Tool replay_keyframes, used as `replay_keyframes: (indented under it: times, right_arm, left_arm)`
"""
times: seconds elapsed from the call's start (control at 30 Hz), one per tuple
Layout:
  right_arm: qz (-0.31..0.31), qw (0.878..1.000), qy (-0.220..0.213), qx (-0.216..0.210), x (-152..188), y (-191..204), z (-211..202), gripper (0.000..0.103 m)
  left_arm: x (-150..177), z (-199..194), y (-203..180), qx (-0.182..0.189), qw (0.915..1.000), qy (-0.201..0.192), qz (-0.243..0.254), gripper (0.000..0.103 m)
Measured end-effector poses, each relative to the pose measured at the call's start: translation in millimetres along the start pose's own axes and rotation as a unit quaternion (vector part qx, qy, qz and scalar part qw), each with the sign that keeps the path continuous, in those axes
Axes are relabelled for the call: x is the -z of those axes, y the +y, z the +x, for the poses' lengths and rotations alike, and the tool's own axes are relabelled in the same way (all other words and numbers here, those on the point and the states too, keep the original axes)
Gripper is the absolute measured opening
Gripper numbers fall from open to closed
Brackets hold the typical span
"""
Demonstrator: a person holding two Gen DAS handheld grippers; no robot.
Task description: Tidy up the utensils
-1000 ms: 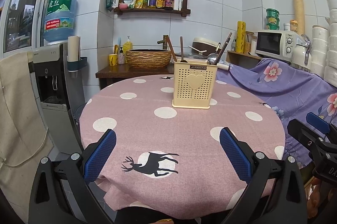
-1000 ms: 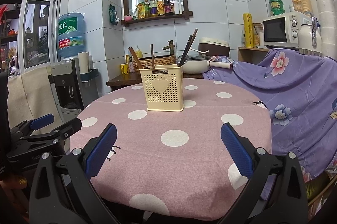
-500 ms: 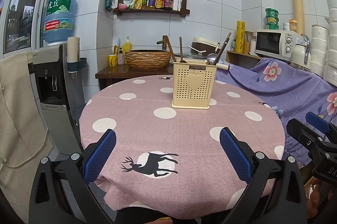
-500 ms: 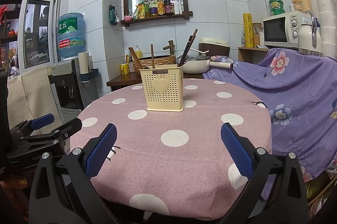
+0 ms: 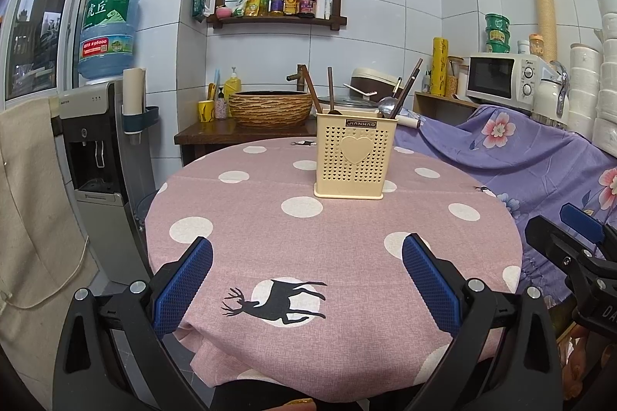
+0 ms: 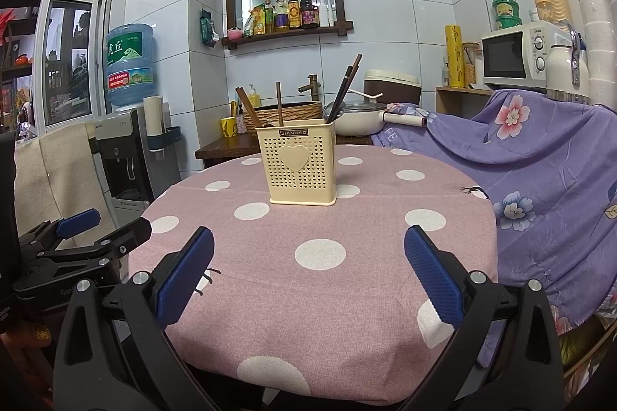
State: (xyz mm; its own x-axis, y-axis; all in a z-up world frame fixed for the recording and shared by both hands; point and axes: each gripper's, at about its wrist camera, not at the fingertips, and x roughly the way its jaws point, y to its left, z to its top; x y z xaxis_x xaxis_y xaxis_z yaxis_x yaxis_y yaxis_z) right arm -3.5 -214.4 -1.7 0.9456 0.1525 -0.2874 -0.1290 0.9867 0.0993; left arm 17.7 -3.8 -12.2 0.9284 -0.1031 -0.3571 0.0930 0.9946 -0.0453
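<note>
A cream perforated utensil holder (image 5: 354,156) with a heart stands upright past the middle of the round pink dotted table (image 5: 270,225); it also shows in the right wrist view (image 6: 302,164). Wooden-handled utensils (image 5: 331,88), dark chopsticks (image 6: 347,87) and a metal ladle (image 5: 386,103) stick out of it. My left gripper (image 5: 306,281) is open and empty near the table's front edge. My right gripper (image 6: 308,274) is open and empty, also at the front edge, to the right of the left one.
A water dispenser (image 5: 100,156) stands left of the table. A purple flowered cloth (image 5: 513,156) covers furniture on the right. Behind the table are a woven basin (image 5: 270,108), a white pot (image 6: 358,119) and a microwave (image 5: 501,79).
</note>
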Motion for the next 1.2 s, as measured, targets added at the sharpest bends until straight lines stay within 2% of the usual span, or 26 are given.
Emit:
replay_keyframes:
  times: [1.2]
  right_arm:
    - [0.005,1.0,-0.001,-0.004,-2.0,-1.9,-0.9,0.097]
  left_arm:
    - [0.4,-1.3,3.7,0.003,1.0,-0.002,-0.002,0.097]
